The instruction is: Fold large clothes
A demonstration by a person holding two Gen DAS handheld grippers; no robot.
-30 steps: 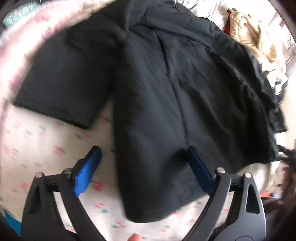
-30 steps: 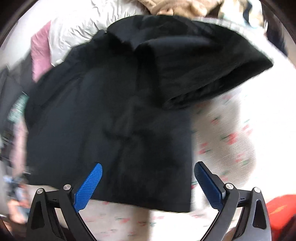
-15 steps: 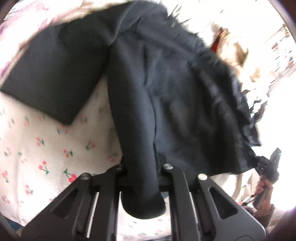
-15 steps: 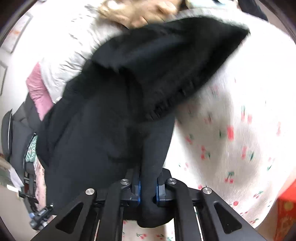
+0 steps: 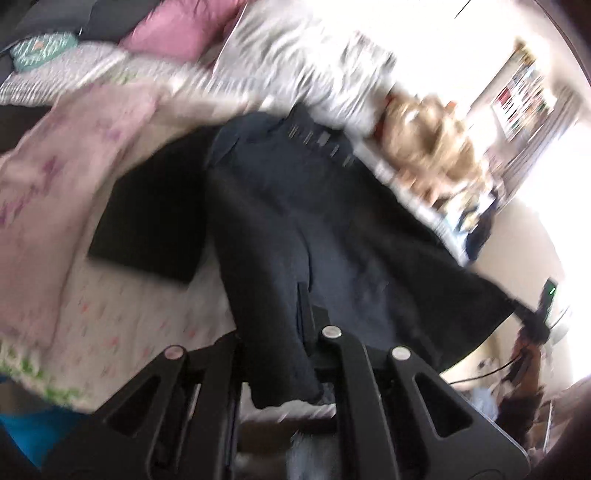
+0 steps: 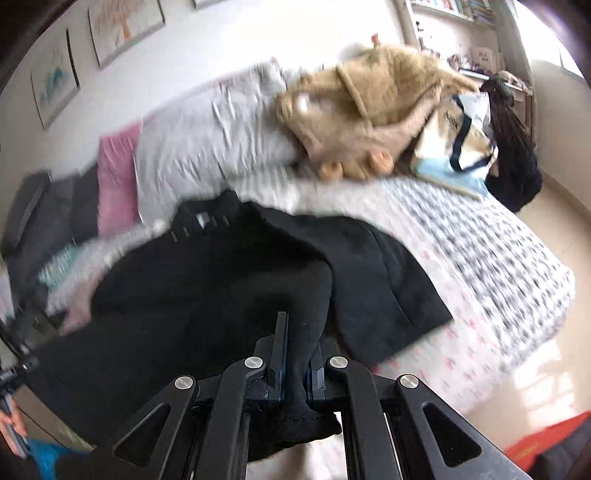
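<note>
Bedroom, cherry-print bed sheet point(image 6: 476, 350). Large black fabric coat point(image 5: 295, 221) runs toward 12 o'clock from both grippers; left gripper point(image 5: 291, 354), right gripper point(image 6: 295, 373), jaws clamped tight on hem corners, equally near.

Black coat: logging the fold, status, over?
Both hand-held grippers, left and right, shut on black coat hem. Hem raised off bed. Nothing obstructing.

Domestic bedroom. Bed point(image 6: 480, 258) with patterned sheet fills the centre; grey pillow point(image 6: 207, 140) and pink pillow point(image 6: 116, 177) at left; framed pictures point(image 6: 55, 85) on wall upper left; bookshelf point(image 6: 450, 7) top right.
</note>
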